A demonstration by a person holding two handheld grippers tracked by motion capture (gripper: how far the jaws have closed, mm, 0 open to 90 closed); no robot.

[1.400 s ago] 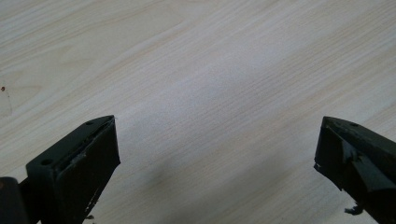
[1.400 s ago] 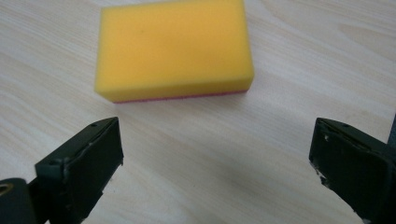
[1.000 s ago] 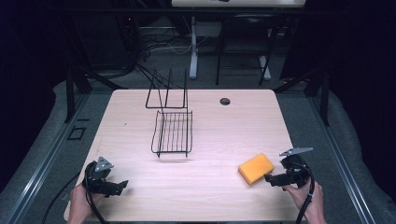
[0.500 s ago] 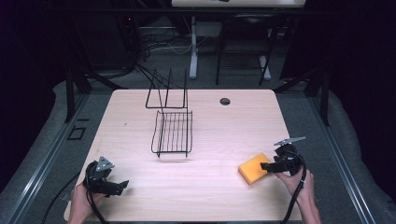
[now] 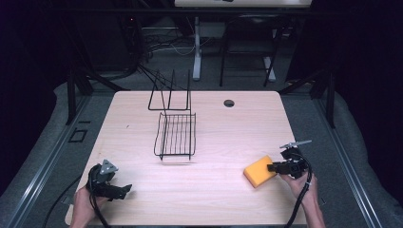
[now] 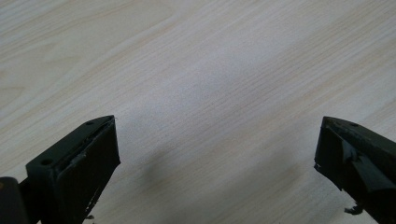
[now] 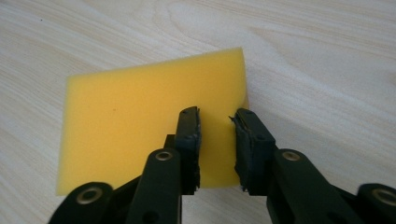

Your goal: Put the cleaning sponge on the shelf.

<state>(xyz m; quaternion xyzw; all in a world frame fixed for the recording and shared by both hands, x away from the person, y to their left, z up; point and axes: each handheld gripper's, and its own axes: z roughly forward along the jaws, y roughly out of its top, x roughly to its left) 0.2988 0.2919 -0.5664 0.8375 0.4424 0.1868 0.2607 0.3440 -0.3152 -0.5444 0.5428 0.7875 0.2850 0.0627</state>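
High view: pale wood table (image 5: 209, 190) amid dark room.

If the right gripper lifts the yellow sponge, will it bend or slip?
The sponge looks like soft foam, so it probably squashes between the right gripper jaws and sags slightly. Its matte, porous-looking surface likely grips well. Lying flat, it should not roll.

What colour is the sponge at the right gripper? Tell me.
Yellow, a plain yellow-orange sponge with no pattern; the right gripper view shows it best.
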